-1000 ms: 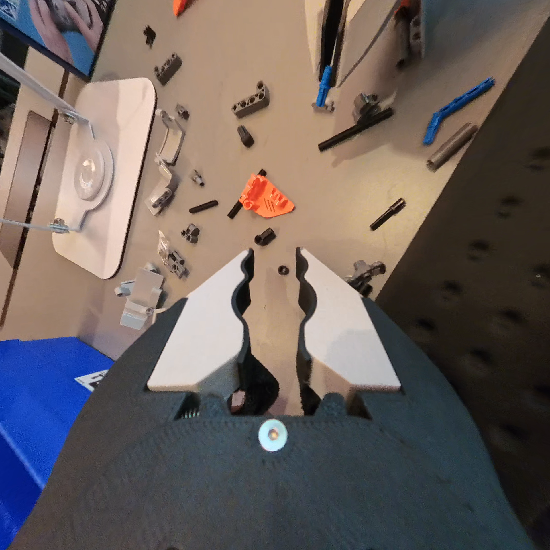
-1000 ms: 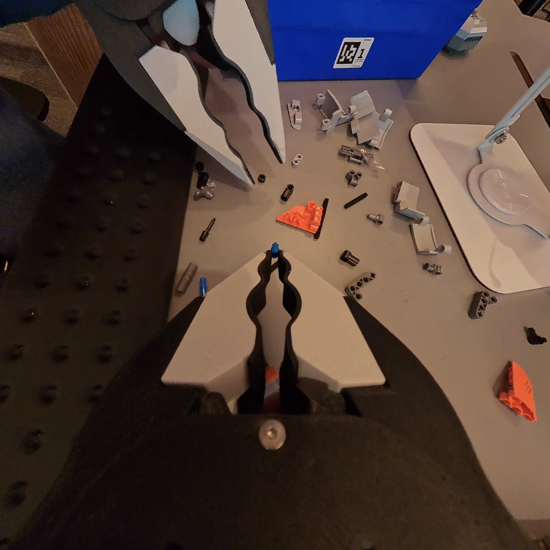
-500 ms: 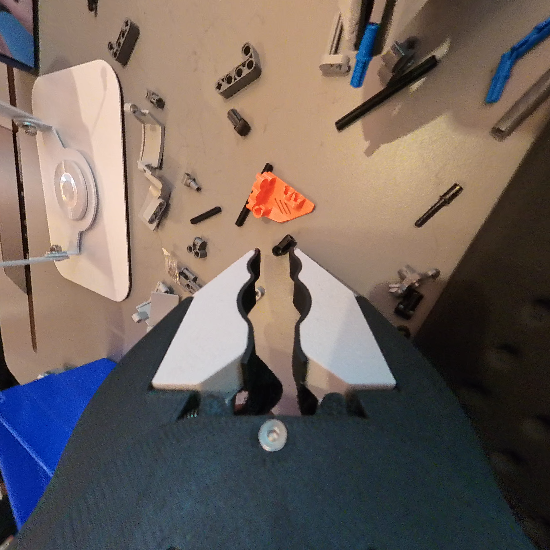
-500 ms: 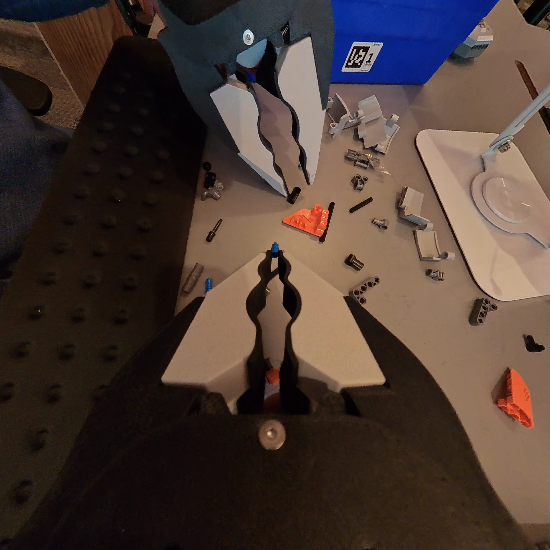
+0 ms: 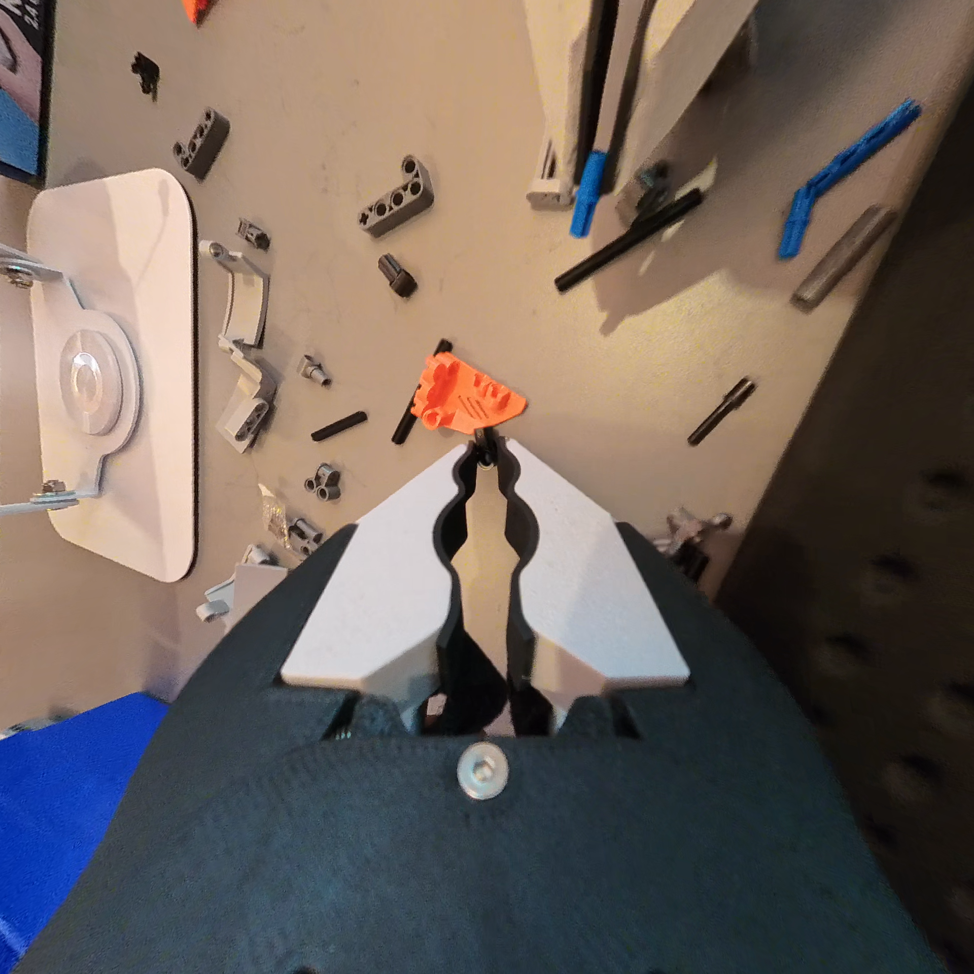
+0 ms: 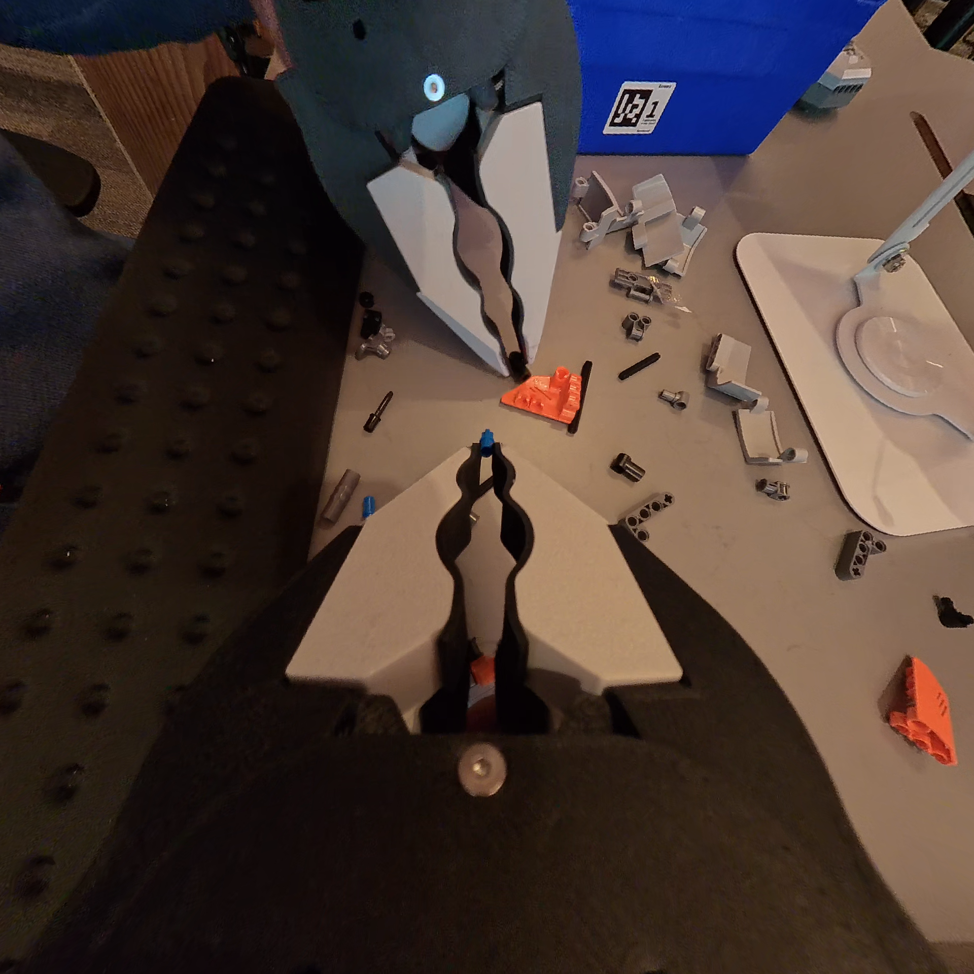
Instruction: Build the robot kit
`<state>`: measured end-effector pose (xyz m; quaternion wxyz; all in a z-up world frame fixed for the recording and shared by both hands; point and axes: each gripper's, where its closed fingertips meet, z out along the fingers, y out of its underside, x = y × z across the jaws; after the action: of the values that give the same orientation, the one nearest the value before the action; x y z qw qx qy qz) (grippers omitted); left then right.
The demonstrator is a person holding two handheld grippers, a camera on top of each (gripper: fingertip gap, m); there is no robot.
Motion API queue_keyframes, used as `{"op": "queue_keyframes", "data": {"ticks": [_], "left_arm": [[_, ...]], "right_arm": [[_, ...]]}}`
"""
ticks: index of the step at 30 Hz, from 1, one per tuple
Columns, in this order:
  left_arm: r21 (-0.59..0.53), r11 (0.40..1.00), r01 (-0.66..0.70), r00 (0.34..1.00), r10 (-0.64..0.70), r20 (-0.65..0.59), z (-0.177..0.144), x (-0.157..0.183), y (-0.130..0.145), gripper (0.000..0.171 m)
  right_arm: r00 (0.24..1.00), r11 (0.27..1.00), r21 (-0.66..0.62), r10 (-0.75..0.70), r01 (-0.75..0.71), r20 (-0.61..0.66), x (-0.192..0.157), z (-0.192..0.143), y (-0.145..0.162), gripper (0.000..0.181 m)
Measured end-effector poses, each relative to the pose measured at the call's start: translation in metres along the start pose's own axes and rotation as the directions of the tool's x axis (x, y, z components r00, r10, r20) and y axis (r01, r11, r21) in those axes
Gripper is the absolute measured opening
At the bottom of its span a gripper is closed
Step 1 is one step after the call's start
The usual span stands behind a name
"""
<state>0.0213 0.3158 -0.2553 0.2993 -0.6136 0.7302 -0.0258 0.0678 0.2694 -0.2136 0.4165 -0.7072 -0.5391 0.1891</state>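
Between the closed tips of the left gripper (image 5: 486, 453) sits a small black connector (image 5: 484, 448), pinched at the table surface just beside the orange wedge piece (image 5: 466, 400); from the right wrist view its long axis appears to run roughly along the fingers, its free end toward the wedge. Nearer the person, the right gripper (image 6: 487, 452) is clamped on a blue pin (image 6: 486, 441), whose long axis follows the fingers and points toward the wedge, a short gap away. Farther off lie a black axle (image 5: 627, 240), grey curved panels (image 6: 651, 224) and a white tray (image 6: 790, 337) on the grey table (image 6: 711, 606).
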Motion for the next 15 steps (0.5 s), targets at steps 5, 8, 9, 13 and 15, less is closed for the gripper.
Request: {"op": "queue_keyframes", "data": {"ticks": [5,8,9,13,15], "left_arm": [[0.175,0.984,0.037,0.997,-0.048,0.055,-0.013,0.008,-0.023,0.006],[0.287,0.958,0.017,0.995,-0.046,0.094,-0.021,0.015,-0.035,0.006],[0.318,0.948,0.016,0.994,-0.05,0.099,-0.022,0.016,-0.037,0.006],[0.413,0.911,0.001,0.991,-0.057,0.124,-0.028,0.02,-0.044,0.006],[0.44,0.898,-0.011,0.992,-0.047,0.12,-0.032,0.023,-0.047,0.006]], "right_arm": [[0.999,0.999,0.041,0.026,-0.027,0.032,-0.002,-0.003,-0.003,0.001],[0.998,0.997,0.076,0.03,-0.034,0.053,-0.005,-0.006,-0.006,0.001],[0.998,0.995,0.095,0.032,-0.037,0.062,-0.005,-0.007,-0.008,0.001],[0.996,0.989,0.145,0.032,-0.043,0.078,-0.007,-0.009,-0.015,0.001],[0.996,0.987,0.156,0.031,-0.043,0.08,-0.007,-0.008,-0.015,0.001]]}}
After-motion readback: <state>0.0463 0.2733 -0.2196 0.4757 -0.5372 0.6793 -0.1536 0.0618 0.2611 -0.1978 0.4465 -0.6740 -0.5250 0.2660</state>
